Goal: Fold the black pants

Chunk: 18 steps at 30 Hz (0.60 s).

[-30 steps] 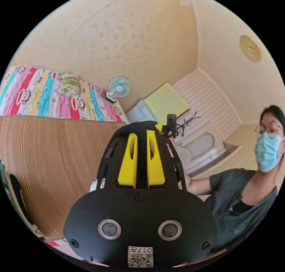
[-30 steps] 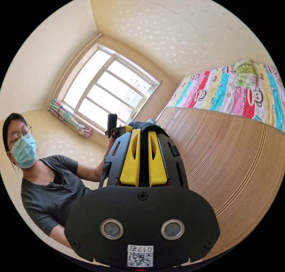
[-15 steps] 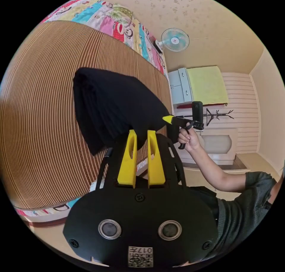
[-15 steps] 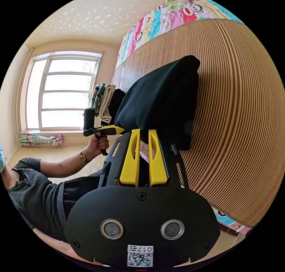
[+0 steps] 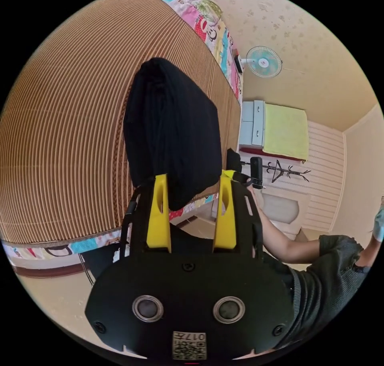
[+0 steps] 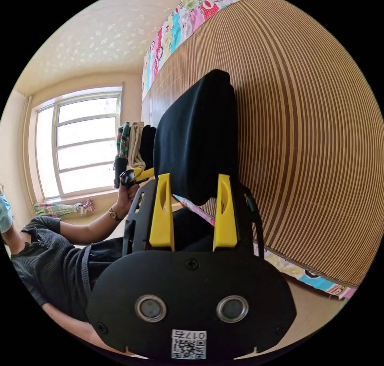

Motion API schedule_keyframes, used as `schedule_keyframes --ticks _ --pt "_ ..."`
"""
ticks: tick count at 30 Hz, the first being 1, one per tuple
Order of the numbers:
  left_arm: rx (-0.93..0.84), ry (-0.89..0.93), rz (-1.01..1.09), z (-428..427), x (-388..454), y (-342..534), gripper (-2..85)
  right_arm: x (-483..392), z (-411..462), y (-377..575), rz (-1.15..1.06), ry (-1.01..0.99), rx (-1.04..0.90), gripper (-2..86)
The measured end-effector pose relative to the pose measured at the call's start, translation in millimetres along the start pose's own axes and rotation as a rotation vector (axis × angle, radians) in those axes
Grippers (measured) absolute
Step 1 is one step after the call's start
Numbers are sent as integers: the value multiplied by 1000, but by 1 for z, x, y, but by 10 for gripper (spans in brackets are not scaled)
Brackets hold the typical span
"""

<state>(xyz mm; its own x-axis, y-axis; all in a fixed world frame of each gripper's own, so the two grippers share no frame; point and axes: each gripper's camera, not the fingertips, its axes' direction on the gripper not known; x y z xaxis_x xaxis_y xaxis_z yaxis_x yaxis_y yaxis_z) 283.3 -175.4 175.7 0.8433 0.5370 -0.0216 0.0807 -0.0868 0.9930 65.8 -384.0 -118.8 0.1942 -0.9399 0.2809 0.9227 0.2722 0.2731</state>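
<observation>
Bed: a striped bamboo mat (image 5: 60,142) covers the bed and carries the pants. A cartoon-print sheet (image 5: 208,26) shows past its far edge and as a strip along the near edge. Bare mat lies wide open beyond and to both sides of the pants.
Black pants (image 5: 172,130): folded into a thick, compact bundle lying on the mat close to the near edge of the bed, its folded end pointing away from the tongs. In the right gripper view the pants (image 6: 198,134) show the same stacked shape.
Clothes pile (image 6: 136,142): folded garments stacked further along the mat, toward the window (image 6: 76,142), apart from the pants.
Left tongs (image 5: 191,182): yellow jaws spread wide, on either side of the bundle's near end; contact cannot be told.
Right tongs (image 6: 194,180): jaws likewise spread apart, flanking the near end of the bundle.
Person: seated beside the bed edge, one hand (image 6: 128,194) gripping a tool handle.
</observation>
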Motion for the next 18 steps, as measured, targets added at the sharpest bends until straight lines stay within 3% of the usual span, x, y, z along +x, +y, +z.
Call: schedule_keyframes --ticks 4,8,10,16,18 --pt "38 -103 -19 -20 -14 -33 201 -11 2 -36 12 54 6 209" --pt "-151 -132 -57 14 -61 -77 247 9 55 -61 114 108 -185 269" --pt "-205 -104 -79 25 -82 -87 270 14 56 -54 157 80 -140 276" --pt "-286 -57 14 17 -110 -108 261 -1 70 -32 305 -150 -146 224" --pt "-304 77 27 10 -124 -114 223 -15 93 -16 340 -225 -187 197"
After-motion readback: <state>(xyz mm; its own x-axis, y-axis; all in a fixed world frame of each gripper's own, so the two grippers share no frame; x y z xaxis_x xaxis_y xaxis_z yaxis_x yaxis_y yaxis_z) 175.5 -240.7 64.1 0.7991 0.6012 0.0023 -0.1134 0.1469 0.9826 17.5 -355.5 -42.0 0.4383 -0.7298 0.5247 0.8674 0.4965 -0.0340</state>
